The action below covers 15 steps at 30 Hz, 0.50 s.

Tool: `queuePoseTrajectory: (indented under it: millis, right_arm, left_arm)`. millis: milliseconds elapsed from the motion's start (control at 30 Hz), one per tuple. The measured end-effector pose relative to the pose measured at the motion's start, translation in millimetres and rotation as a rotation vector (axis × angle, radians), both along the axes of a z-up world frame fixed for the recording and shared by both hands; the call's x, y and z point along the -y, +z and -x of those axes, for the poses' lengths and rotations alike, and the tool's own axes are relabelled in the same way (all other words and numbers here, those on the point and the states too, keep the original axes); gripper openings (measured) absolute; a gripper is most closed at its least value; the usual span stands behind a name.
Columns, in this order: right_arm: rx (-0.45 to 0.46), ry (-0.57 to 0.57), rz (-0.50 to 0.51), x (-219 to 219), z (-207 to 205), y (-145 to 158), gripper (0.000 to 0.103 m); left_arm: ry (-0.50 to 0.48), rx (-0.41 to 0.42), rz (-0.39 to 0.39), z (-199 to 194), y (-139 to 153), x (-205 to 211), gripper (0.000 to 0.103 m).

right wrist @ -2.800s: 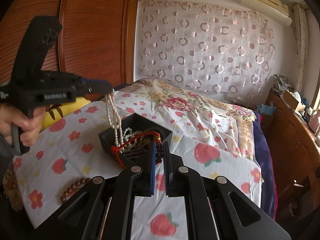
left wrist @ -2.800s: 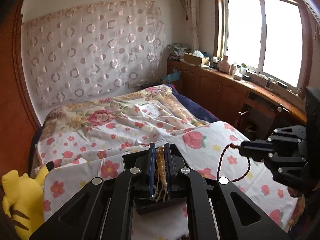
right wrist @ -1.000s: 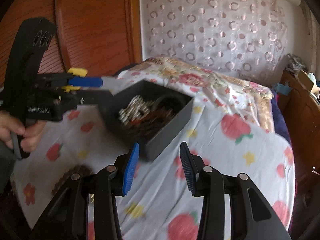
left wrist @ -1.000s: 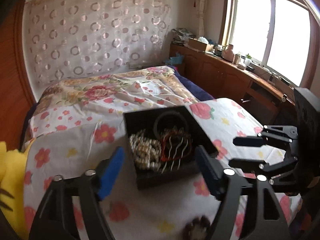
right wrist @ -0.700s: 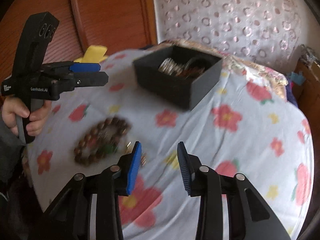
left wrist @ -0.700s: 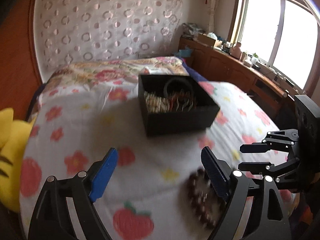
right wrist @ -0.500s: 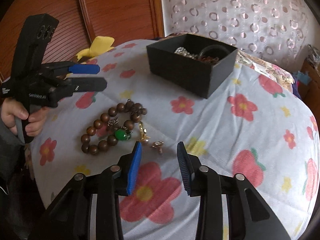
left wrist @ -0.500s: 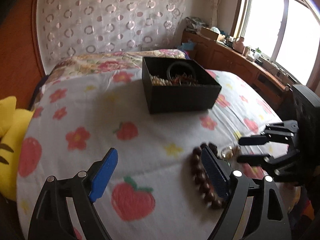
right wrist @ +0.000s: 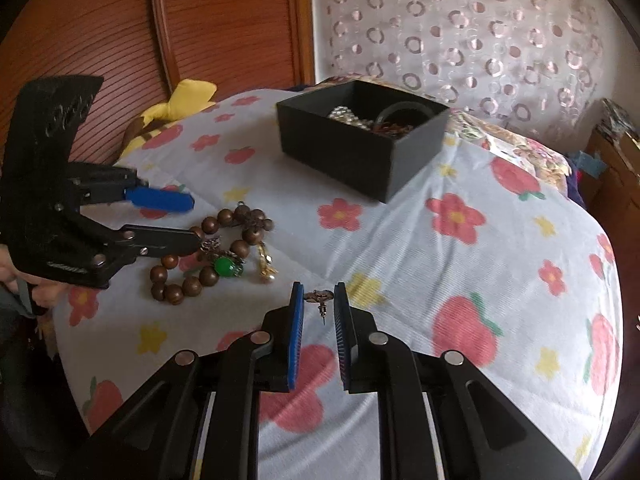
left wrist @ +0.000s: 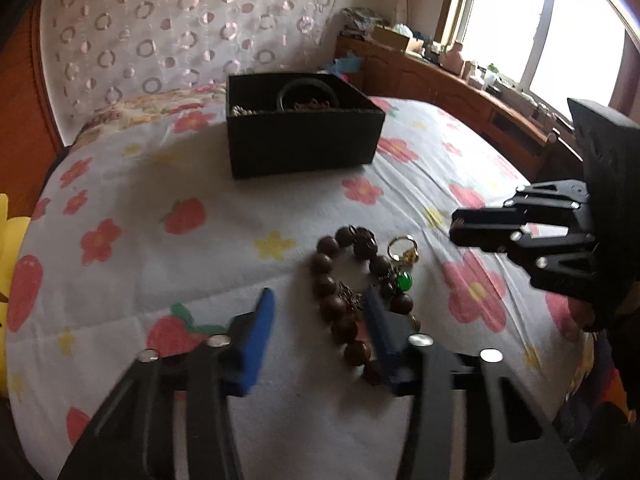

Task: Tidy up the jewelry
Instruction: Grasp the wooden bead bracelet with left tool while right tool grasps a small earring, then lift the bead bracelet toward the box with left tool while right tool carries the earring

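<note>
A brown wooden bead bracelet [left wrist: 340, 280] with a green stone [left wrist: 405, 281] and a gold clasp [left wrist: 402, 246] lies on the flowered sheet. My left gripper [left wrist: 318, 320] is low over it, jaws closing, with beads between them and the pads not pressing. In the right wrist view the left gripper [right wrist: 194, 220] straddles the bracelet [right wrist: 208, 252] at its left end. My right gripper [right wrist: 319, 300] is closing on a small earring [right wrist: 319, 295], whose ends reach both pads. The black jewelry box [right wrist: 360, 152] stands farther back and holds pearls and bangles.
A yellow plush toy [right wrist: 180, 96] lies at the bed's left by the wooden headboard. A person's hand [right wrist: 40, 292] holds the left gripper's handle. A wooden counter [left wrist: 460, 92] with clutter runs under the window at the right. The black box [left wrist: 304, 148] sits mid-bed.
Both grippers let go of their jewelry into the box, pulled back and sank toward the bracelet. The left jaws narrowed around its beads. The right jaws closed in on the earring.
</note>
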State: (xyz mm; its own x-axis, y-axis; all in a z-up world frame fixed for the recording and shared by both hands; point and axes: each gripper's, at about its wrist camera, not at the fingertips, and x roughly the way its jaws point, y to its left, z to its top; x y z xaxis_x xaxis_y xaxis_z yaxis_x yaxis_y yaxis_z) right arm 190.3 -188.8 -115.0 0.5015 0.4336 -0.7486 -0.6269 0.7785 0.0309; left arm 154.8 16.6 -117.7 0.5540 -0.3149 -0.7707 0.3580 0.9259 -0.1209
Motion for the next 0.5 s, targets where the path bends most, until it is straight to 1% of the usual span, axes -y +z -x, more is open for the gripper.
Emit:
queuePoseTrajectory:
  millis: [33, 167, 233, 300, 367, 500]
  right_arm:
    - [0.001, -0.005, -0.001, 2.5, 0.9, 0.2, 0.017]
    - [0.002, -0.019, -0.008, 5.9, 2.7, -1.4, 0.017]
    - [0.002, -0.02, -0.013, 6.1, 3.3, -1.5, 0.017]
    - [0.006, -0.018, -0.018, 5.2, 4.6, -1.0, 0.017]
    - [0.01, -0.018, -0.025, 5.2, 5.4, 0.4, 0.017]
    - [0.019, -0.015, -0.037, 7.1, 8.6, 2.9, 0.017]
  left_arm:
    - [-0.001, 0.002, -0.006, 1.1, -0.6, 1.3, 0.033]
    - [-0.013, 0.009, -0.037, 3.0, -1.0, 7.6, 0.031]
    - [-0.015, 0.012, -0.052, 2.5, -0.7, 10.0, 0.013]
    - [-0.032, 0.008, -0.029, 2.0, 1.6, 10.7, 0.012]
    - [-0.037, 0.044, -0.034, 6.5, 10.4, 13.2, 0.012]
    - [-0.04, 0.113, 0.013, 13.8, 37.3, 12.5, 0.012]
